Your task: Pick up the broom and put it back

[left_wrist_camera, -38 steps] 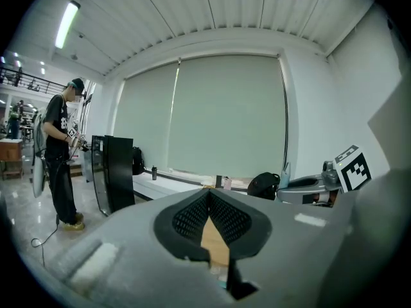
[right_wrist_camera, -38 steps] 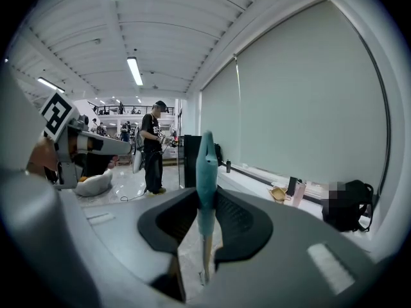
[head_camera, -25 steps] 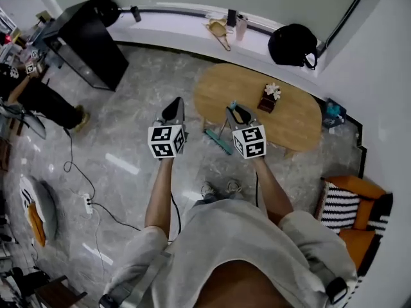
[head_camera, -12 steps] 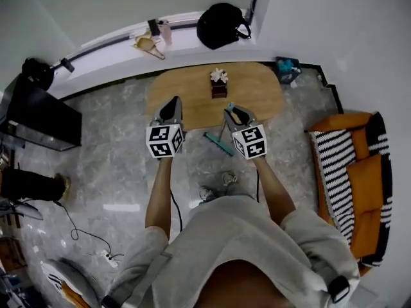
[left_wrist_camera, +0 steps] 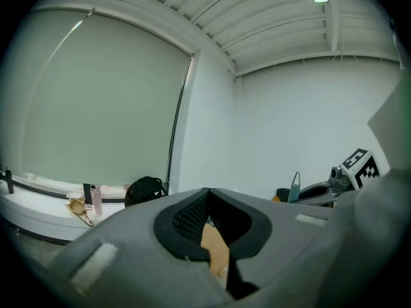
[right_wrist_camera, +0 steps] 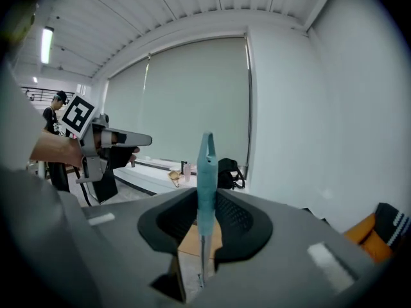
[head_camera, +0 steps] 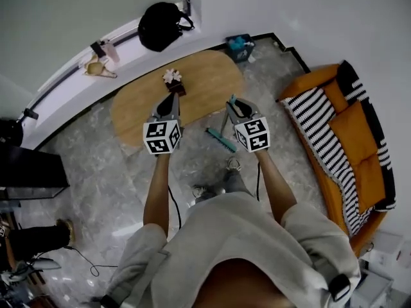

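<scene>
A teal broom hangs from my right gripper [head_camera: 232, 101], which is shut on its thin handle. In the head view its brush head [head_camera: 220, 140] hangs above the grey floor, between my two arms. The right gripper view shows the handle [right_wrist_camera: 206, 165] standing upright between the jaws, its looped end above them. My left gripper [head_camera: 172, 99] is level with the right one, over the table's near edge. Its jaws meet at the tips [left_wrist_camera: 208, 192] with nothing between them.
An oval wooden table [head_camera: 199, 92] carries a small flower pot [head_camera: 172, 79]. An orange sofa with striped cushions [head_camera: 347, 127] lines the right wall. A black bag [head_camera: 160, 24] sits on the white ledge, and a black cabinet [head_camera: 26, 172] stands at left.
The whole view has swung: the table slid left, the sofa came fully into sight at right. Both grippers kept their pose in front of the body, and the broom stays held.
</scene>
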Demonstrator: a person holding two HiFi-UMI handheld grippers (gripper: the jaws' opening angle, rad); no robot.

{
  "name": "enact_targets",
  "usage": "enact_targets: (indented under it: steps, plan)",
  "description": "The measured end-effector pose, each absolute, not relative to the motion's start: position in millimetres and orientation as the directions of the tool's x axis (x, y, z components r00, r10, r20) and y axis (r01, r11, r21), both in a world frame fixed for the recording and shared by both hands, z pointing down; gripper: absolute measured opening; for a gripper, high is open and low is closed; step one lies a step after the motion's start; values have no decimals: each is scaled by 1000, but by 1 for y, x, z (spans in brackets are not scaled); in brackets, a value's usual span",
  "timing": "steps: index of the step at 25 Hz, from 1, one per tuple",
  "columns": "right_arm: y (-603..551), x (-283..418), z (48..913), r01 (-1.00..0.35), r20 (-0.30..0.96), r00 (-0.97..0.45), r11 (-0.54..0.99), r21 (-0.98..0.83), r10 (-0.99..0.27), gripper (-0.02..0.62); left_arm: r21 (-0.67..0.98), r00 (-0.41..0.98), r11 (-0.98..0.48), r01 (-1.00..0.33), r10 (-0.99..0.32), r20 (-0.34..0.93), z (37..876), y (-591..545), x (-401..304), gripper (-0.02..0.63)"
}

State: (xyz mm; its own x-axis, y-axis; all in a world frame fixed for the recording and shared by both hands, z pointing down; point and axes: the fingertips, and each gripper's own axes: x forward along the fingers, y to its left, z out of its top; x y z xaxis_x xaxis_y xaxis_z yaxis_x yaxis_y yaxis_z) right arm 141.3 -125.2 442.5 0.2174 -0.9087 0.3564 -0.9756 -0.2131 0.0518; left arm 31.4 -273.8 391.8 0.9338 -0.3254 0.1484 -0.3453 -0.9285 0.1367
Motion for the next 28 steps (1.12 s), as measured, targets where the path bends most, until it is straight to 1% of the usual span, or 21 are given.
enact_targets:
  steps: [5,10,19,28]
  plan:
    - [-89,194,447,-960,362,273,-278,40,-891,87,132,947,-946,-297,-275,164,396,-251,84,2]
    - [-71,239,458,-958,375,272,-284,23,-886,87,125,948,-951,-284,-259,184,400,-236,133,2]
    - [-69,306,486,-978,404,174,-206,-36,-898,87,124,931,-941,-314,-280,236,419,-220,208,2]
    - [-92,339,517,-989,430,86,-129,-72,-899,87,125,898,-916,-382,-335,286,446,-233,229,2]
